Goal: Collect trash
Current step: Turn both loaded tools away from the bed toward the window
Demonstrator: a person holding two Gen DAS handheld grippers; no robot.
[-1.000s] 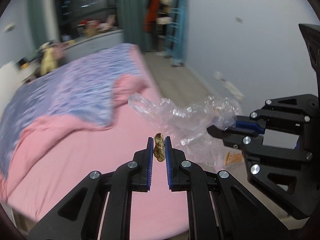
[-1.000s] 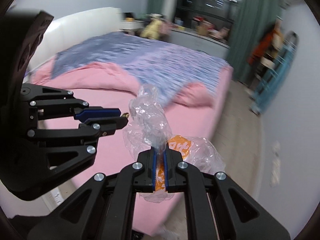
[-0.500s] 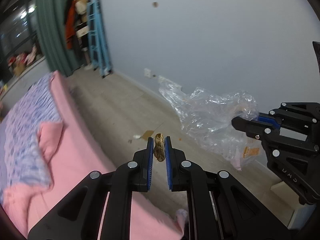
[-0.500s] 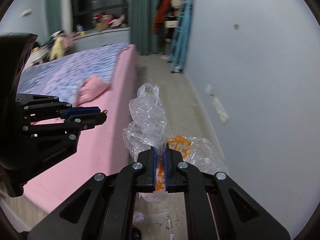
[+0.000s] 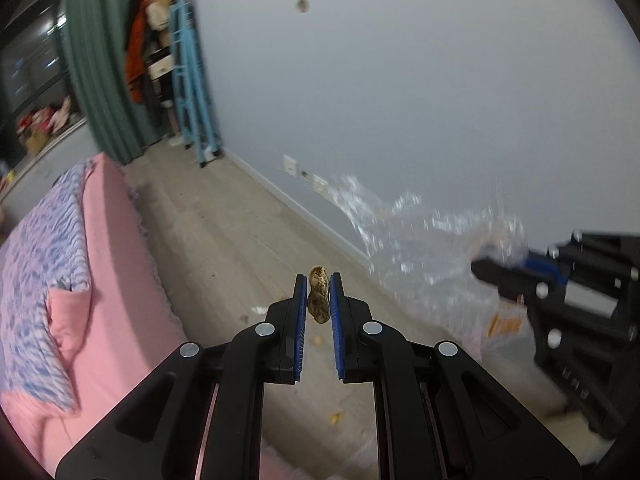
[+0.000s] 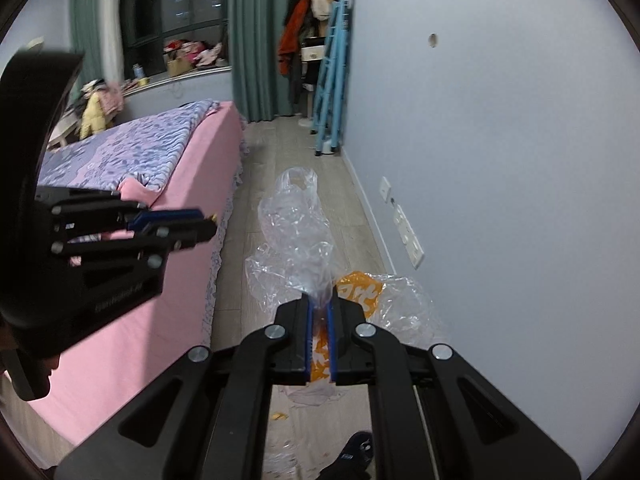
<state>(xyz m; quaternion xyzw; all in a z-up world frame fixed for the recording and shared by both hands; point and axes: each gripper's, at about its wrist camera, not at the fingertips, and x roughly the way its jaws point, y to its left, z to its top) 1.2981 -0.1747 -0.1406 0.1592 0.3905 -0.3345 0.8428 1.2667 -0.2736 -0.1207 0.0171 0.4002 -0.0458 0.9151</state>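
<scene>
dim cool indoor light, strong fisheye bending with dark corners, left view motion-blurred, right view sharper

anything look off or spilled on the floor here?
Yes. Small yellowish scraps lie loose on the wooden plank floor beside the pink-sheeted bed; another crumpled scrap shows in the right wrist view. The rest is in hand: the left gripper pinches a speckled peanut shell, the right gripper a clear plastic bag.

Your left wrist camera is looking forward along its jaws, down the floor [image 5: 224,240] toward the blue rack [image 5: 192,80]. Your right wrist camera is facing much the same way. Both are sharing the bed [image 6: 140,280] left of the jaws and the wall [image 6: 500,160] to their right.
</scene>
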